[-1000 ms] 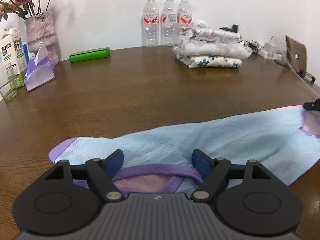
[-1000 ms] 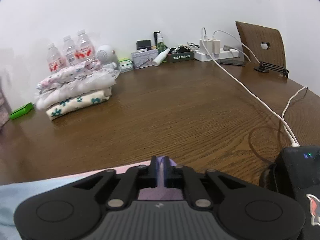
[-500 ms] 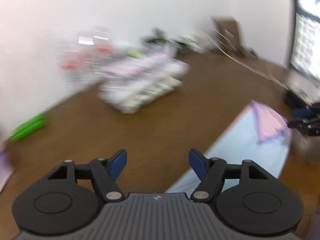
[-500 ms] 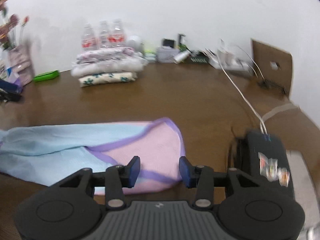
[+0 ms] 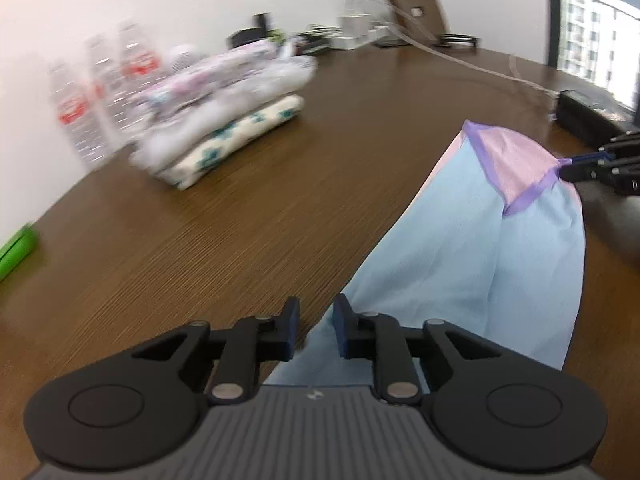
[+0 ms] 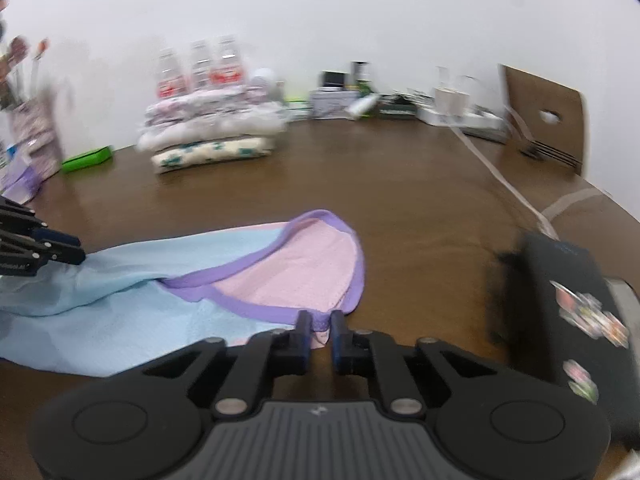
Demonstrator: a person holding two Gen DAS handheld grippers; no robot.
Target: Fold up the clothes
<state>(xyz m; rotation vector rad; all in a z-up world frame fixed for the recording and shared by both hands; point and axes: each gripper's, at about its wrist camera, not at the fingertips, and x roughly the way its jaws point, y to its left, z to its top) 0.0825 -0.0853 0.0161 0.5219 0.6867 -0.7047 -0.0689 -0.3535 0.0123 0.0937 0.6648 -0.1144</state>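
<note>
A light blue garment (image 5: 460, 256) with a pink lining and purple trim (image 6: 304, 264) lies stretched across the brown table (image 5: 248, 216). My left gripper (image 5: 314, 330) is nearly closed, its fingers around the garment's blue edge at one end. My right gripper (image 6: 319, 334) is nearly closed on the purple-trimmed pink end. Each gripper shows in the other's view: the right one (image 5: 588, 166) at the far right edge, pinching the trim, and the left one (image 6: 60, 250) at the far left edge.
A stack of folded clothes (image 6: 212, 140) sits at the back with three water bottles (image 6: 198, 68) behind it. A green box (image 6: 86, 159) and a vase (image 6: 34, 132) stand left. A black device (image 6: 560, 304) and a white cable (image 6: 500, 176) lie right.
Both grippers were open half a second ago and have closed down on the garment's two ends. The left gripper has swung to look along the garment toward the right one.
</note>
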